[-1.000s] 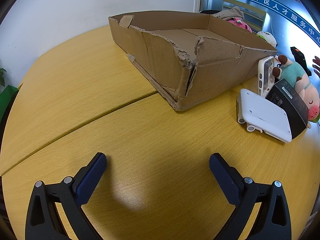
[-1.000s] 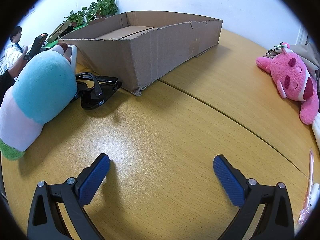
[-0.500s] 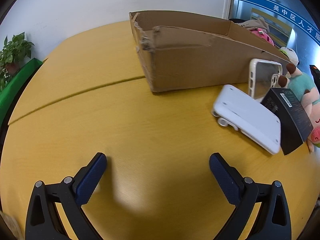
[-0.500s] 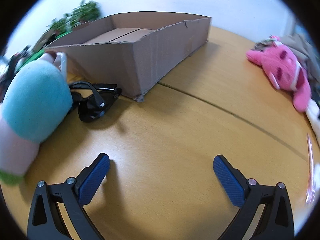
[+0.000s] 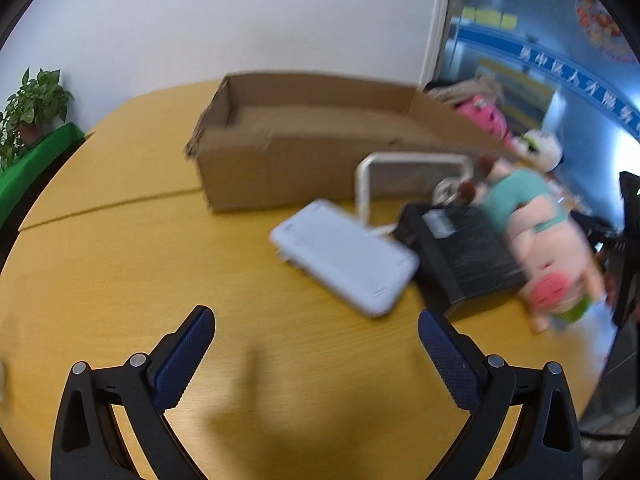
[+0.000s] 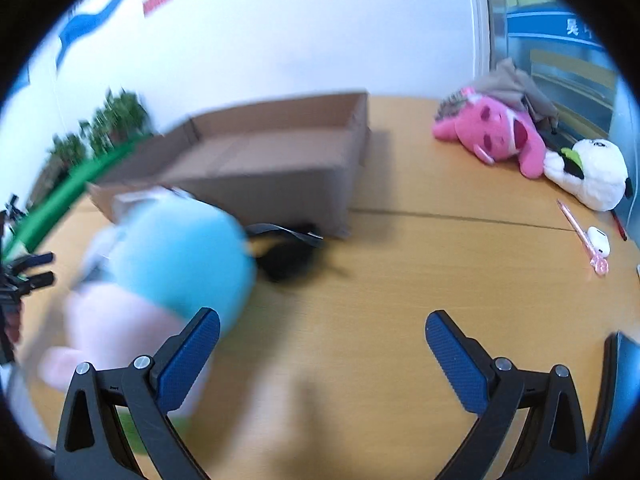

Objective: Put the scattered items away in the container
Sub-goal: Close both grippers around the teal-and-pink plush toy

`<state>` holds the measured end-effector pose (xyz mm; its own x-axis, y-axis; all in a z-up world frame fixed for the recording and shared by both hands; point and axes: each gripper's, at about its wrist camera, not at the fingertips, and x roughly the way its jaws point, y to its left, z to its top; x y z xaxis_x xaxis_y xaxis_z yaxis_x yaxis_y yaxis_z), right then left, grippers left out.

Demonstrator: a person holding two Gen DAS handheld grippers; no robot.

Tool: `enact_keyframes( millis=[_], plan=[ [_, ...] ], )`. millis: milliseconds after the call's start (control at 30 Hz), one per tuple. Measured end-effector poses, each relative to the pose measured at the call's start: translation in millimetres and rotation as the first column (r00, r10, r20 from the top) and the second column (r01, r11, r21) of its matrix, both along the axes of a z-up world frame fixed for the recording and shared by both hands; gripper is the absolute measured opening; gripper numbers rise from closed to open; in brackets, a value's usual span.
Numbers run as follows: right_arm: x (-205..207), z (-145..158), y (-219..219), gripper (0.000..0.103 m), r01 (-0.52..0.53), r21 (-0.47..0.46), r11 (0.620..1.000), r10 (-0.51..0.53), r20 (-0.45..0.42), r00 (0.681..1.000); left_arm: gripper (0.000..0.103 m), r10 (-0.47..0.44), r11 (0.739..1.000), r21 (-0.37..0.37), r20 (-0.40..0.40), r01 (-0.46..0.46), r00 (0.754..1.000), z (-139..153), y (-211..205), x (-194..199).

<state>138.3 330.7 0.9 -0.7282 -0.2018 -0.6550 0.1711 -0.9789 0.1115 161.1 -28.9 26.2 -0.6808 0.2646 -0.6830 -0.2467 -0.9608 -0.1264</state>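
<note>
- The wooden worktop (image 5: 120, 264) fills the lower part of both views, with a seam line running across it.
- The cardboard box (image 5: 312, 140) stands open-topped on the worktop ahead of both claws; in the right wrist view the same cardboard box (image 6: 280, 160) sits left of centre, its inside looking bare as far as the blur allows.
- A teal-and-pink plush (image 5: 536, 232) lies to the right of the box in the left wrist view; in the right wrist view it (image 6: 160, 272) is blurred and close, just beside the left finger of the right claw.
- A pink plush (image 6: 492, 132) and a white plush (image 6: 592, 176) lie side by side, touching, at the far right edge of the worktop, well apart from the box.
- A black box (image 5: 464, 256) lies between the teal-and-pink plush and a white flat device (image 5: 344, 256), which overlaps its near corner.
- A white phone case (image 5: 408, 172) stands upright against the box wall.
- Black sunglasses (image 6: 288, 248) lie at the box's near corner.
- A pink pen (image 6: 580, 236) and a small white earbud case (image 6: 598, 240) lie close together near the white plush.
- The left claw (image 5: 316, 340) is spread wide above bare worktop, holding nothing.
- The right claw (image 6: 322, 340) is likewise spread wide and holds nothing.
</note>
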Motion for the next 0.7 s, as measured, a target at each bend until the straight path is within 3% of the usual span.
enact_keyframes(
  millis=[233,567,700],
  plan=[
    [17.5,11.7,-80.2,0.103,-0.052,-0.114,0.992,0.056,0.029,0.998,0.103,-0.041,0.998,0.039,-0.089,0.044,0.995,29.6,54.8,4.5],
    [18.1,-1.0,-107.6,0.103,0.02,-0.025,0.999,-0.018,0.054,0.998,0.103,-0.092,0.977,0.195,-0.002,0.09,0.996,16.0,80.5,-9.0],
    [14.8,-5.5,-105.9,0.103,0.031,-0.017,0.999,-0.03,0.073,0.997,0.103,-0.12,0.972,0.206,0.015,0.114,0.993,13.1,84.9,-12.0]
  ],
)
